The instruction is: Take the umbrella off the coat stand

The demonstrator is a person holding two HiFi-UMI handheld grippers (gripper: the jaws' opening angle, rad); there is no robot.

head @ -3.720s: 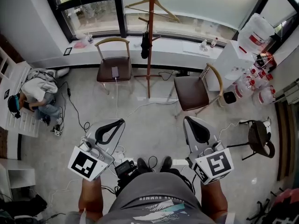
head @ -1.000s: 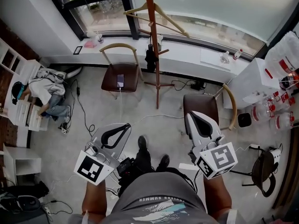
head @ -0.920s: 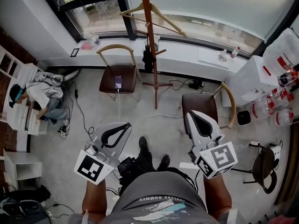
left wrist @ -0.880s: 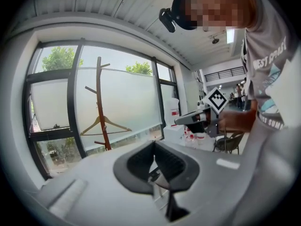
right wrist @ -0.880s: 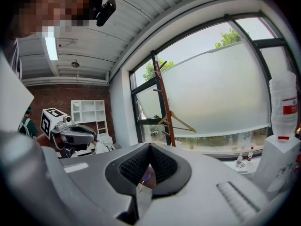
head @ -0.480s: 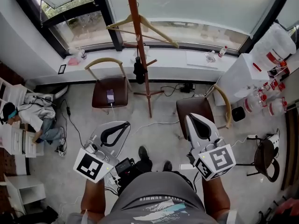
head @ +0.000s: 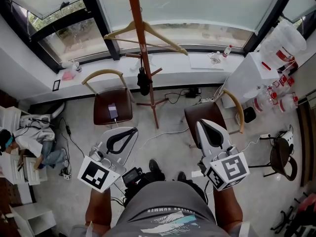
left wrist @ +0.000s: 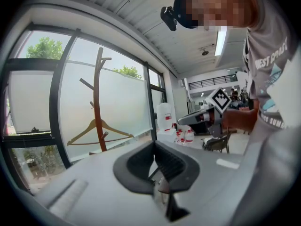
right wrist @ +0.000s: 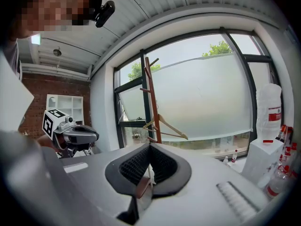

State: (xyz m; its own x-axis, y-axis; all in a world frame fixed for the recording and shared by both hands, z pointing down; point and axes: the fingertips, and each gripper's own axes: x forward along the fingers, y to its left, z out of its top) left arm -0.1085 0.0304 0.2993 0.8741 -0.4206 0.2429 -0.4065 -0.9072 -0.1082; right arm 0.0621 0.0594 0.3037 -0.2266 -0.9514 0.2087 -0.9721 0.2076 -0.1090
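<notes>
The brown wooden coat stand (head: 141, 58) rises in front of the window. A wooden hanger (head: 146, 32) hangs on it. The black folded umbrella (head: 143, 83) dangles from a lower peg beside the pole. My left gripper (head: 130, 129) and right gripper (head: 201, 124) are held low in front of me, well short of the stand, both shut and empty. In the left gripper view the stand (left wrist: 98, 102) and hanger (left wrist: 97, 130) show beyond the shut left gripper (left wrist: 154, 143). In the right gripper view the stand (right wrist: 150, 98) rises past the shut right gripper (right wrist: 149, 145). Neither gripper view shows the umbrella.
Two brown chairs (head: 112, 105) (head: 211, 117) flank the stand's base, with a phone on the left one. Cables lie across the floor. Water jugs (head: 279, 36) stand at the right, near a black stool (head: 279, 155). A person (head: 30, 143) crouches at the far left.
The coat stand and umbrella have shifted left and loom larger as the person stepped forward. Both grippers stayed shut and level in front of the body.
</notes>
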